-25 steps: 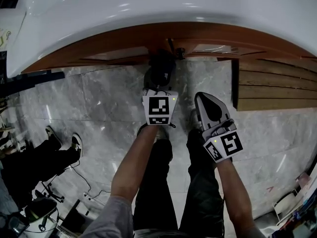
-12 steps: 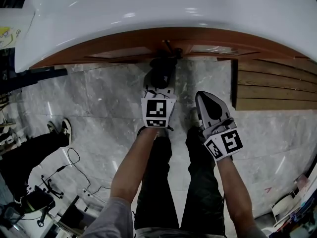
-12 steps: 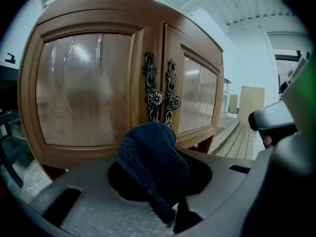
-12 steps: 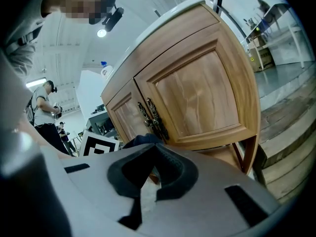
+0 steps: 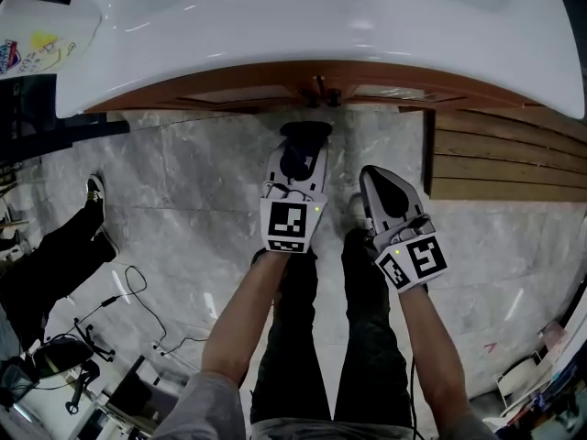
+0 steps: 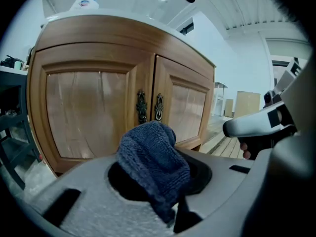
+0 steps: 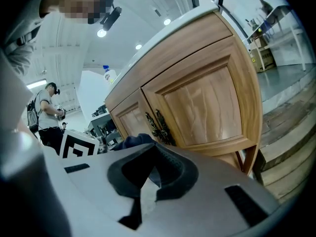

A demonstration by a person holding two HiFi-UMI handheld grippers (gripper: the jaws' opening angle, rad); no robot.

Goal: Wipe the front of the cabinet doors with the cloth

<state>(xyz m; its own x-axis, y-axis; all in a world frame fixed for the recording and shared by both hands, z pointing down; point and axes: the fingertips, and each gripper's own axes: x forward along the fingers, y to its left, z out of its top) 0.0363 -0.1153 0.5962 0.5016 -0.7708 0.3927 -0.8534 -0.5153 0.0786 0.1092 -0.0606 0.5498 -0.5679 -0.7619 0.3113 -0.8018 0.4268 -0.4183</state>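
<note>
Left gripper (image 5: 301, 154) is clamped on the blue cloth (image 6: 155, 157), near the 2 cabinet doors (image 6: 89, 115), dead ahead at their handles (image 6: 149, 106); right gripper (image 7: 147, 187) is closed, empty, farther from the doors.

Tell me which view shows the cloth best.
The left gripper view: the blue cloth fills its centre, pinched in the left gripper, knit texture clear. The head view shows only a dark lump at that gripper's tip; the right gripper view catches a sliver beyond its own jaws.
</note>
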